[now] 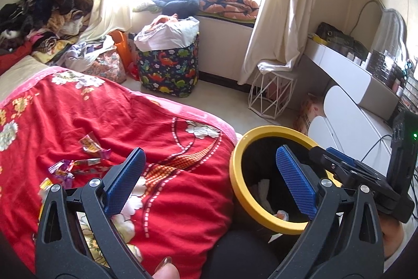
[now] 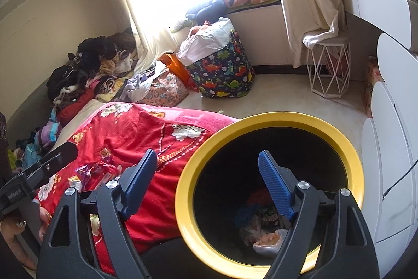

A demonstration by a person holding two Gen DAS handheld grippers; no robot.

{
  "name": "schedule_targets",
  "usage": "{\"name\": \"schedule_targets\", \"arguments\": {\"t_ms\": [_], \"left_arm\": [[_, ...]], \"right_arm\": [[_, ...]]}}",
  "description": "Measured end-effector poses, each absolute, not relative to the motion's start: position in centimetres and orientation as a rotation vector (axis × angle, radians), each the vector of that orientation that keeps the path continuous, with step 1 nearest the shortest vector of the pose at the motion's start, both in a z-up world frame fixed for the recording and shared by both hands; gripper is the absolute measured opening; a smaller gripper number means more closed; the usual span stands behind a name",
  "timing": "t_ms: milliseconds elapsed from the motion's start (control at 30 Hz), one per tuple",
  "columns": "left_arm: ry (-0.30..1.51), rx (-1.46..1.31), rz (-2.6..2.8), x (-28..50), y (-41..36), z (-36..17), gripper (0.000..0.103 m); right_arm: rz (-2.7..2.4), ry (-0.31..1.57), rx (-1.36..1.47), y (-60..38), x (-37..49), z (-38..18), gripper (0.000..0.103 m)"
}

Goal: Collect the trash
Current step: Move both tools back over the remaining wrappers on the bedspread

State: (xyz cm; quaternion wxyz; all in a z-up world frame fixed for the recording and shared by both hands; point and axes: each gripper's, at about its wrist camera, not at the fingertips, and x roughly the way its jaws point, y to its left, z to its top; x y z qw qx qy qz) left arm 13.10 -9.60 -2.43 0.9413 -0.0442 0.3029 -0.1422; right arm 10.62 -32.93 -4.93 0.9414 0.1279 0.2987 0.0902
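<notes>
The bed [image 1: 183, 187] wears a red flowered blanket [image 2: 146, 127], and crumpled candy wrappers [image 1: 78, 164] lie on it, well short of the heap of clothes [image 1: 44, 15] at its far end. Beside the bed, on the floor [image 2: 287, 96], stand a yellow-rimmed bin [image 2: 271, 119] and, farther toward the window, a dinosaur-print basket [image 1: 168, 69]

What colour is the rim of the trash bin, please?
Yellow rim on the trash bin, clearest in the right wrist view.
</notes>
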Motion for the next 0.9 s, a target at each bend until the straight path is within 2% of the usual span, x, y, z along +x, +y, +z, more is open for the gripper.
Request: {"name": "schedule_targets", "arguments": {"t_ms": [367, 900], "left_arm": [[0.58, -0.109, -0.238, 12.4, -6.5, -1.5, 0.092], [0.537, -0.146, -0.12, 11.3, -0.3, -0.9, 0.092]], "right_arm": [[0.24, 0.561, 0.217, -30.3, 9.9, -3.7, 0.083], [0.329, 0.55, 0.144, -24.9, 9.6, -2.7, 0.084]]}}
